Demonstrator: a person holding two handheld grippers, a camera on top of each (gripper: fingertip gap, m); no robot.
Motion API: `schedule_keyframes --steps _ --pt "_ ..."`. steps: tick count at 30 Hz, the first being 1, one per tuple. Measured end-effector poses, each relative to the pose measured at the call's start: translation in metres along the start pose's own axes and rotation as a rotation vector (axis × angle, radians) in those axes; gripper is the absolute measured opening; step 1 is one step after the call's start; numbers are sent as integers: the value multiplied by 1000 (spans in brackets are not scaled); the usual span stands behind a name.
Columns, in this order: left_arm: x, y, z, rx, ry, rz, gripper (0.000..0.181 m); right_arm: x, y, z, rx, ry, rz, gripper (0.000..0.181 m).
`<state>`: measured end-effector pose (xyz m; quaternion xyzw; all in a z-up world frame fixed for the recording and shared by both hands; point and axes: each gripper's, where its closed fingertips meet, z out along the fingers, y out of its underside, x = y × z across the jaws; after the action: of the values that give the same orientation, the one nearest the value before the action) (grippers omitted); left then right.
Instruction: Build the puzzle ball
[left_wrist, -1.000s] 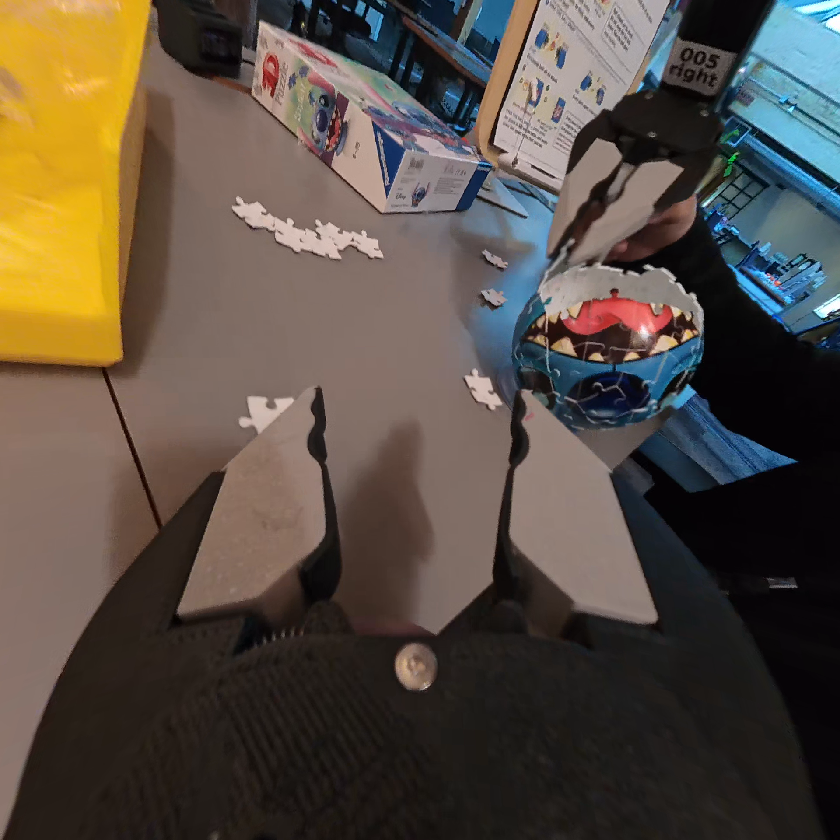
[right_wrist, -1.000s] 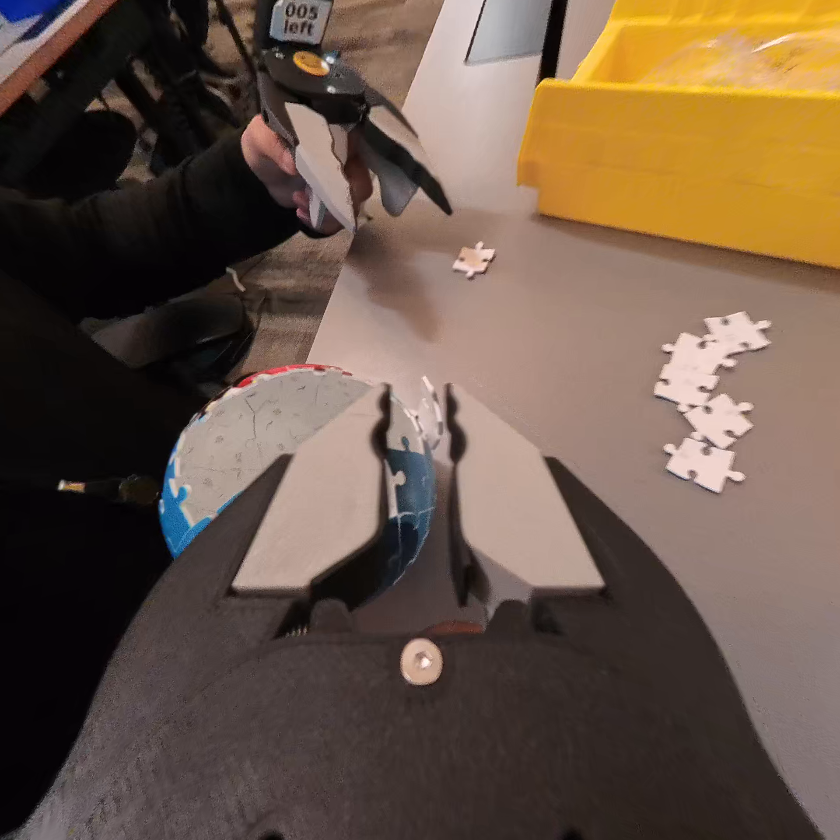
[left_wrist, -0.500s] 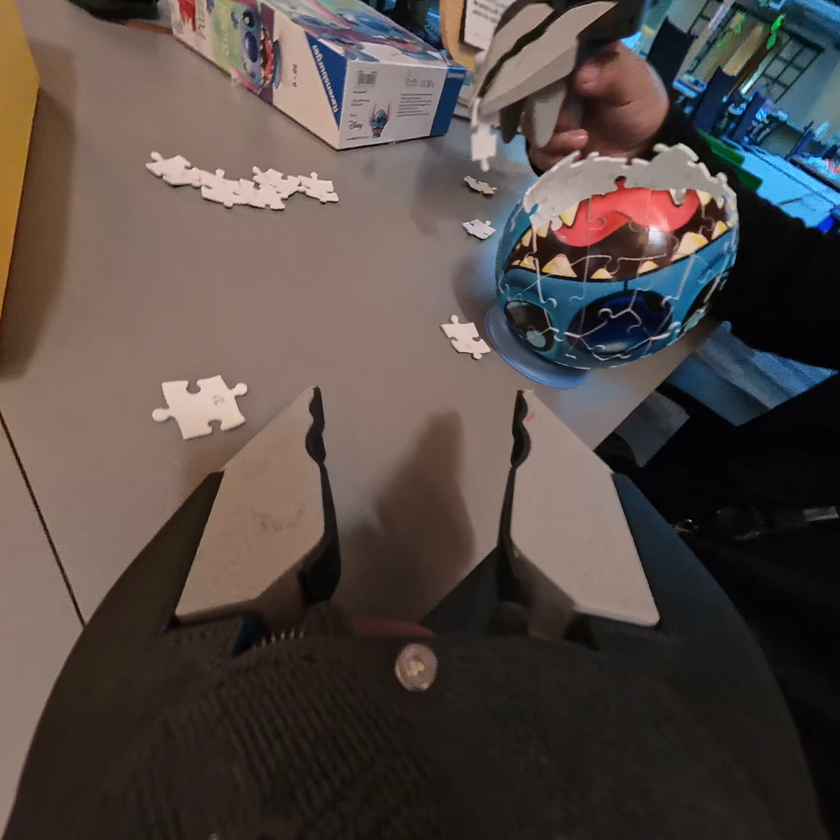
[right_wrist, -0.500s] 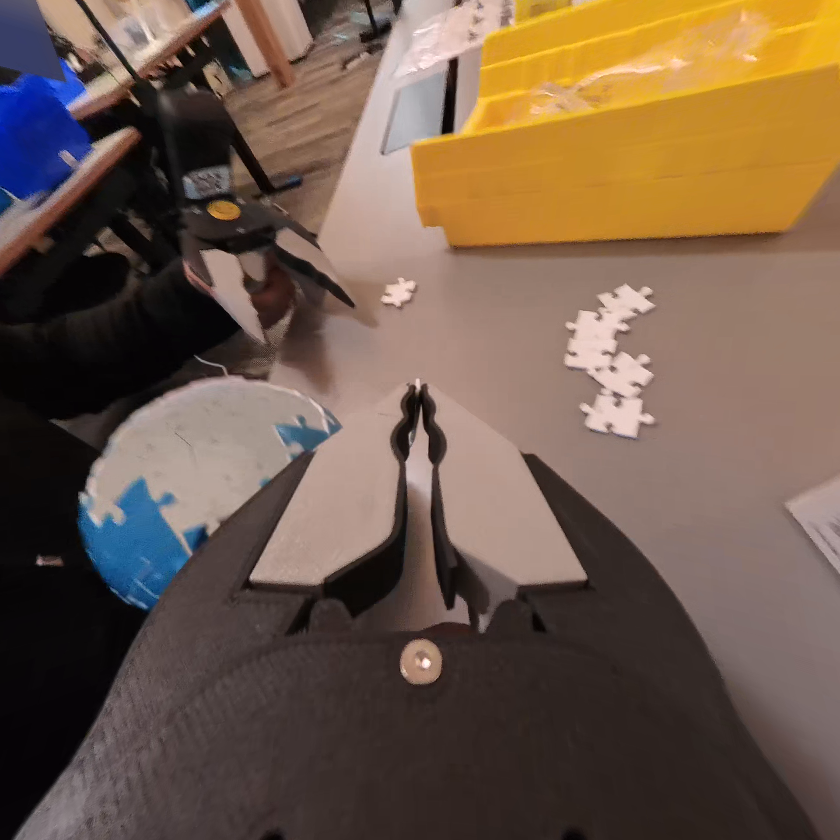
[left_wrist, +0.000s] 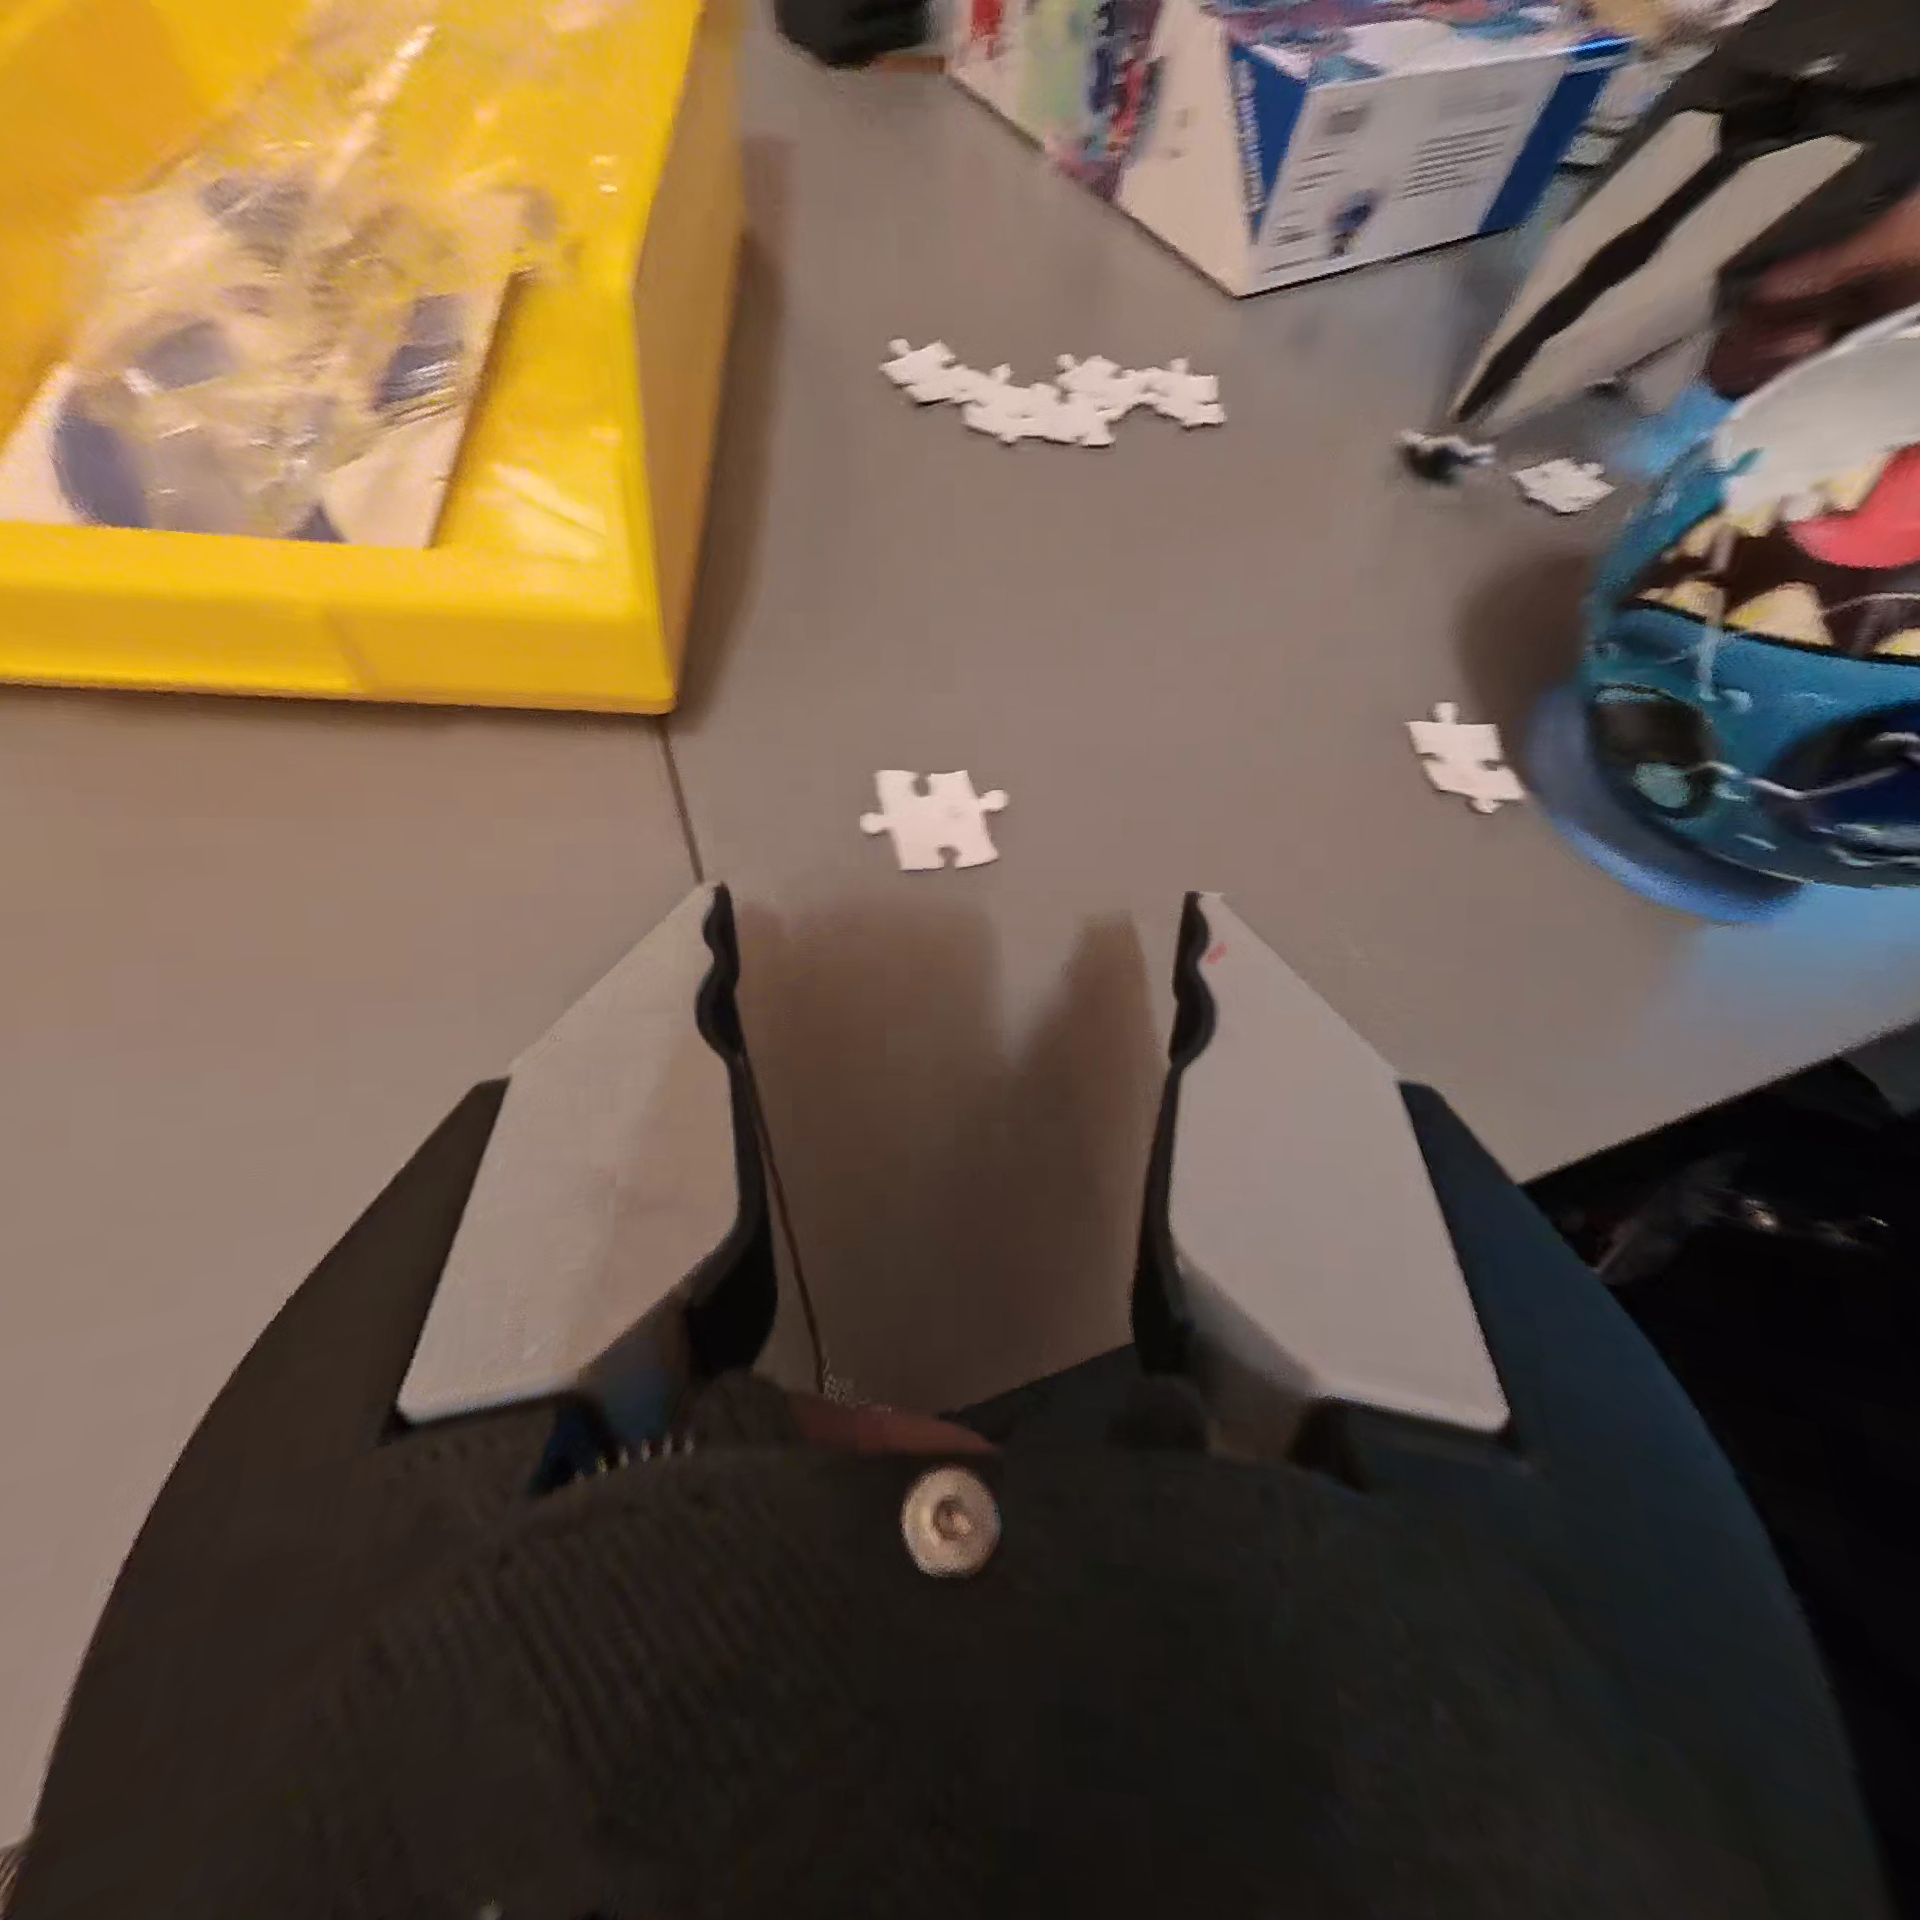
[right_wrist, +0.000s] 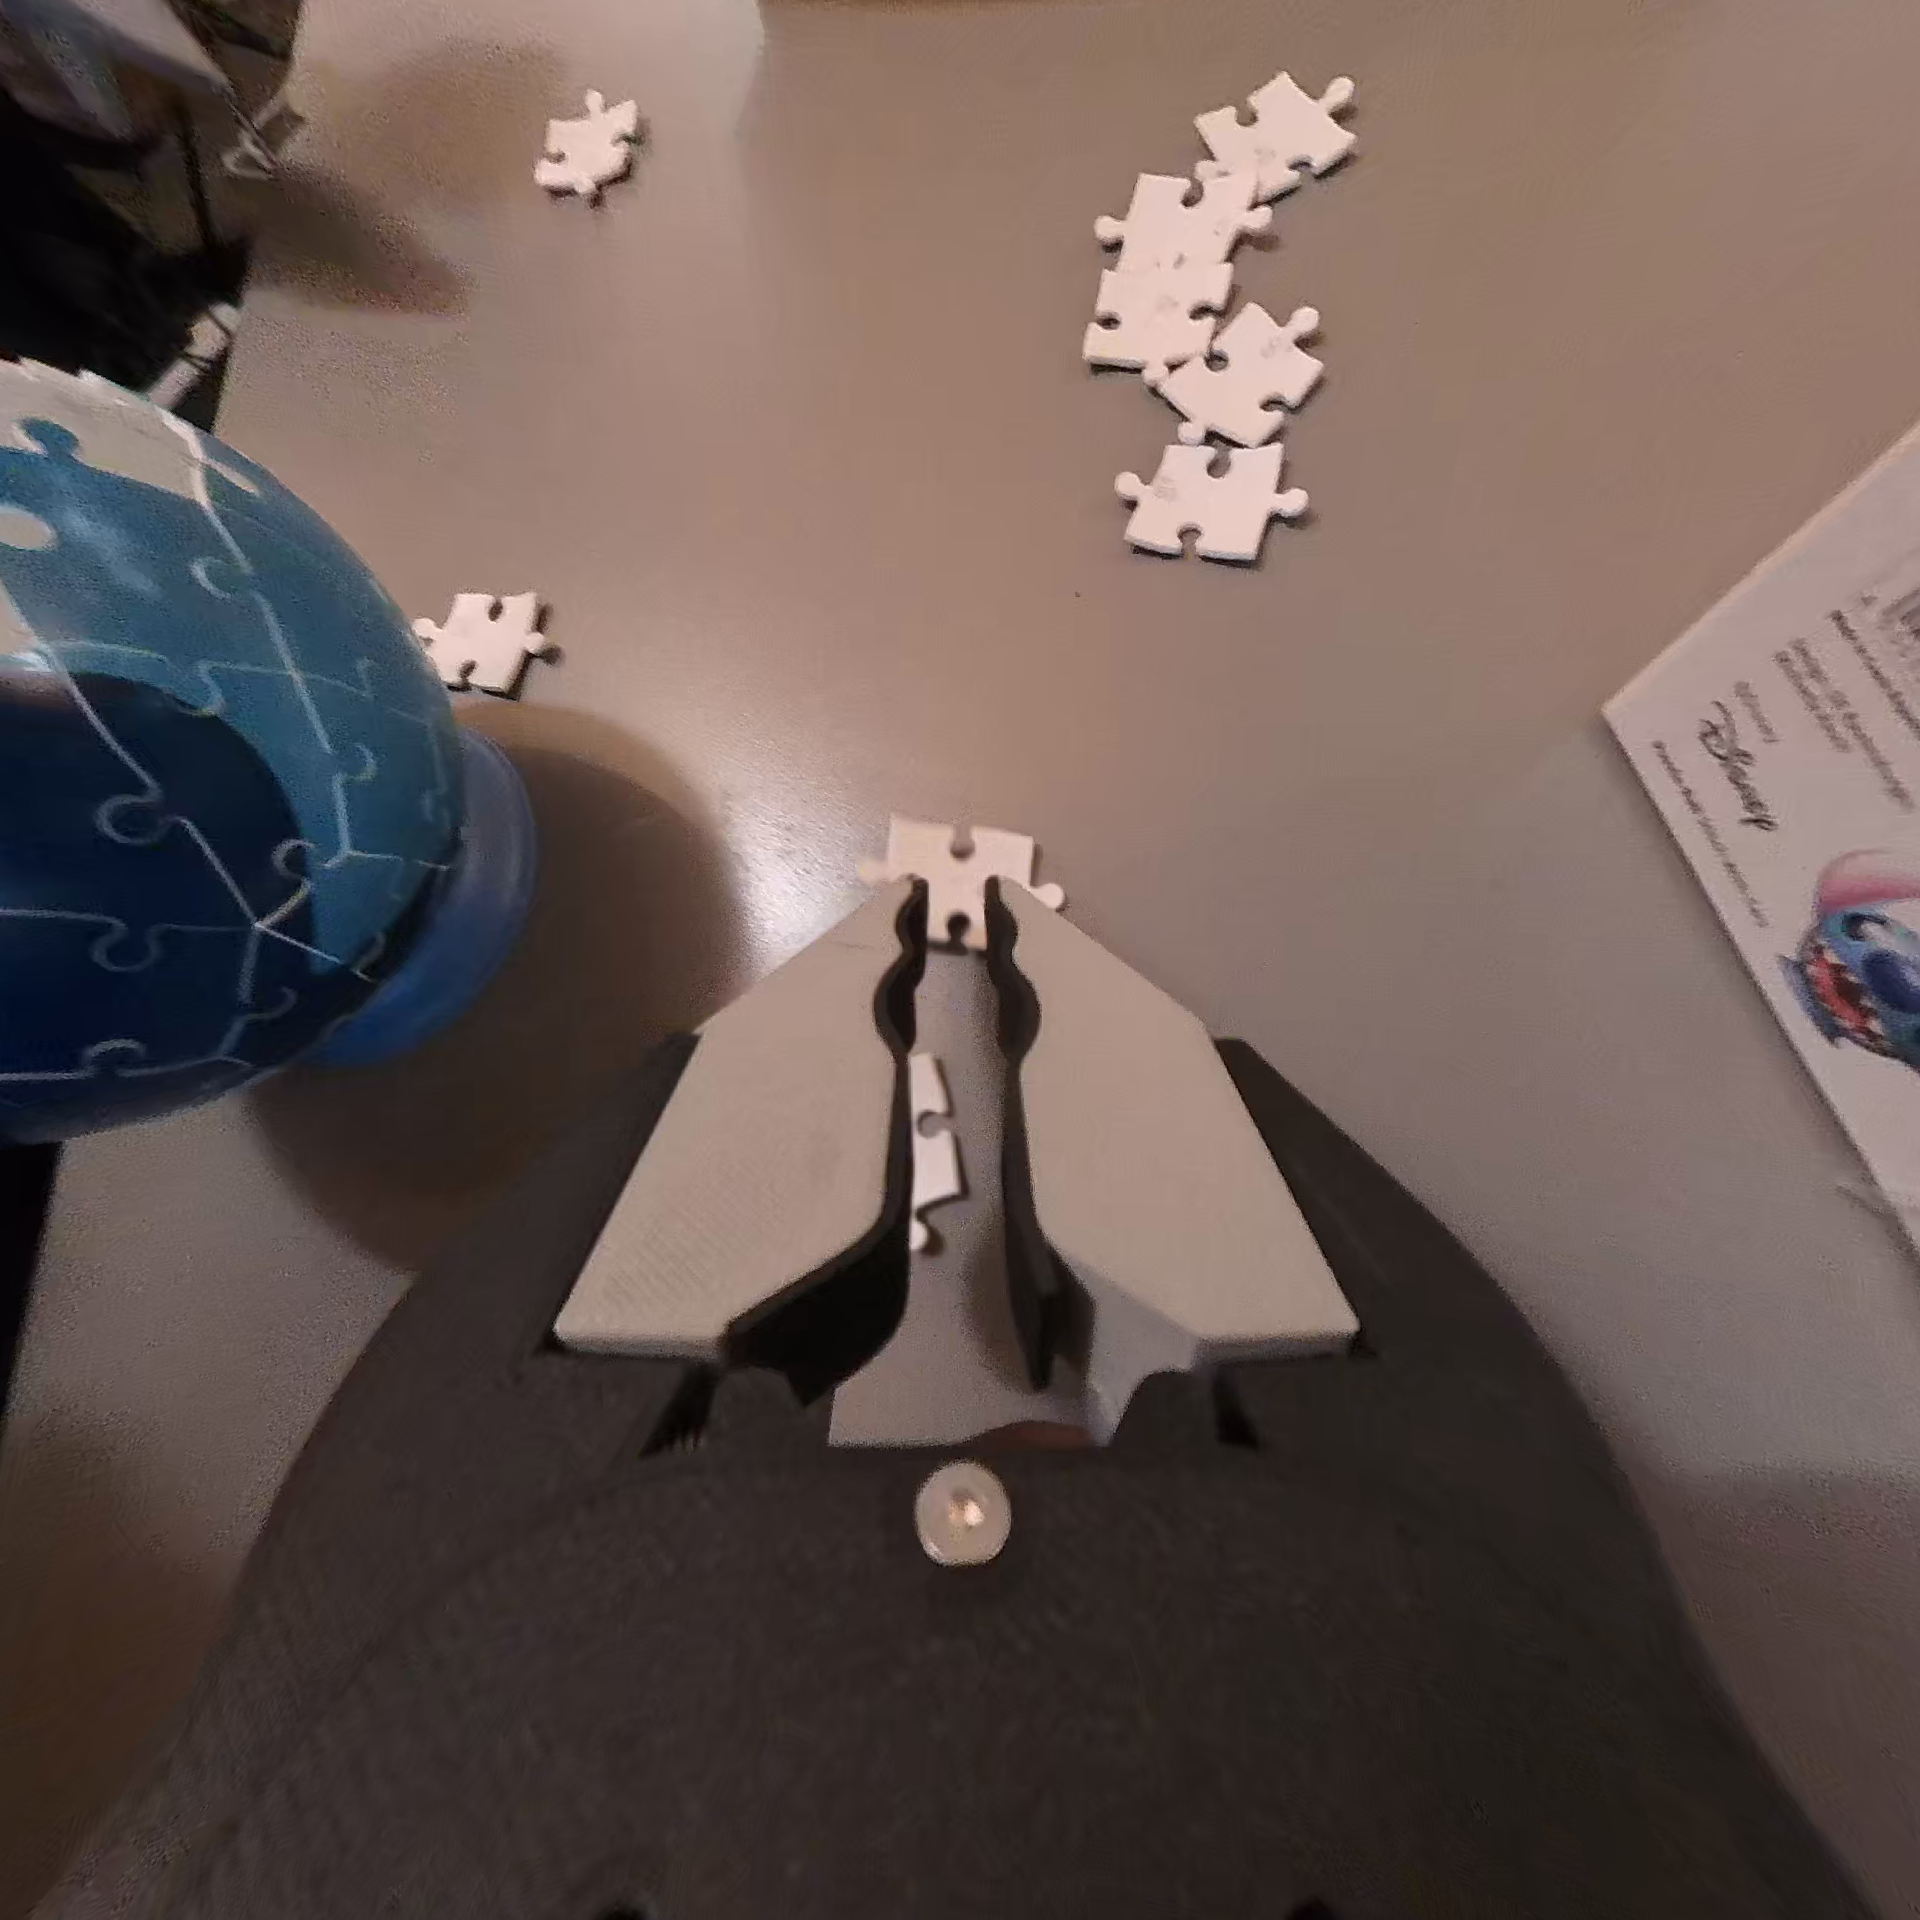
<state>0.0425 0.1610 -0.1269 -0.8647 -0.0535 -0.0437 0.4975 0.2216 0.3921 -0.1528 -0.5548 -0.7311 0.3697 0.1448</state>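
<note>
The half-built puzzle ball (right_wrist: 208, 779), blue with an open white rim, sits on a blue ring stand at the table's near edge; it also shows in the left wrist view (left_wrist: 1766, 665). My right gripper (right_wrist: 954, 896) points down at the table with its jaws a narrow gap apart. Its tips are over a white puzzle piece (right_wrist: 961, 868) lying flat. A second white piece (right_wrist: 935, 1153) shows through the gap. My left gripper (left_wrist: 951, 904) is open and empty, just short of a lone white piece (left_wrist: 935, 821). The right gripper (left_wrist: 1465, 410) shows far right there.
A row of several white pieces (right_wrist: 1205, 312) lies mid-table and also shows in the left wrist view (left_wrist: 1049, 400). One piece (right_wrist: 478, 639) lies against the ball's stand. A yellow bin (left_wrist: 644, 468) stands left, the puzzle box (left_wrist: 1403, 135) at the back, and a printed sheet (right_wrist: 1787, 831) to the right. My right fingertips sit around 30 cm from my left ones. From my left tips it is roughly 6 cm to the lone white piece (left_wrist: 935, 821); from my right, 25 cm. Look for it in the right wrist view (right_wrist: 577, 139) too.
My right gripper dropped from above the ball to the table and its jaws parted a little. My left gripper stayed open while its view swung left toward the yellow bin.
</note>
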Motion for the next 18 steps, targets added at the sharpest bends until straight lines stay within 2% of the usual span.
schedule_keyframes --steps 4,10,11,14,18 --pt "-5 0 9 3 -9 -32 74 7 -1 -6 15 24 5 14" --pt "-7 13 46 -157 -34 -4 68 16 -7 -23 70 76 17 15" --pt "-11 14 50 -178 -64 10 64 17 -8 -26 80 84 19 15" --pt "-14 10 60 -201 -92 65 30 18 -8 -26 112 83 20 15" --pt "-1 6 69 -214 -27 89 30 24 0 -21 86 132 -11 14"
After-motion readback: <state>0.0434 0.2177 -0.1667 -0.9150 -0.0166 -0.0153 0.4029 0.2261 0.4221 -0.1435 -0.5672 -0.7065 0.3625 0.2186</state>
